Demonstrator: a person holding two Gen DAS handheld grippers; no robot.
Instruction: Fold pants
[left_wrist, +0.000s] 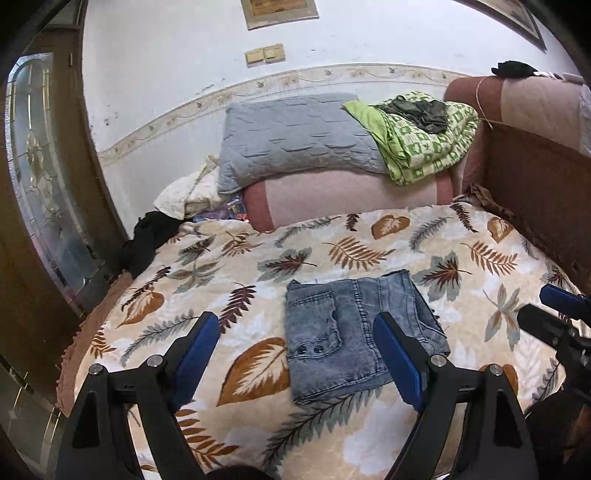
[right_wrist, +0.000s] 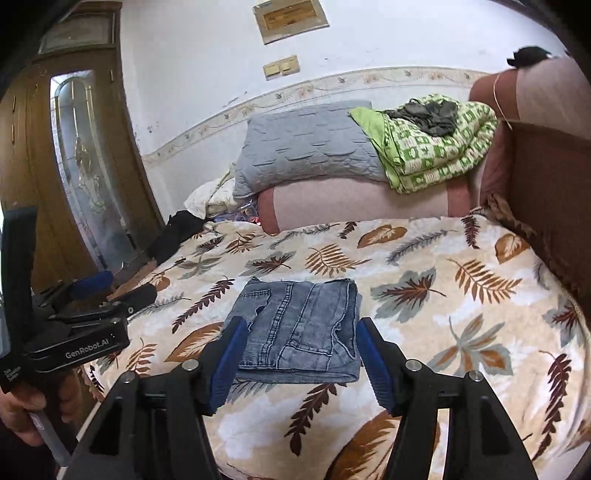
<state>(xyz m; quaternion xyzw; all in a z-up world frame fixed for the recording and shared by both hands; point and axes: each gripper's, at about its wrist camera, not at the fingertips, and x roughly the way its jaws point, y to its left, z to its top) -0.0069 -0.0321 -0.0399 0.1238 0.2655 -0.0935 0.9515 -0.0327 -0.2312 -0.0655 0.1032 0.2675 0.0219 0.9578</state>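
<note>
Since the jeans lie in a compact folded square on the bedspread (nothing left, I reckon), the left gripper and right gripper hang above, jaws apart, empty.

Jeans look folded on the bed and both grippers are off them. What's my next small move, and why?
Probably just pull both grippers clear and stop. The jeans lie as a compact folded rectangle on the leaf-print blanket, and the left gripper and right gripper both stand open above the bed with nothing held. No loose leg shows.
</note>
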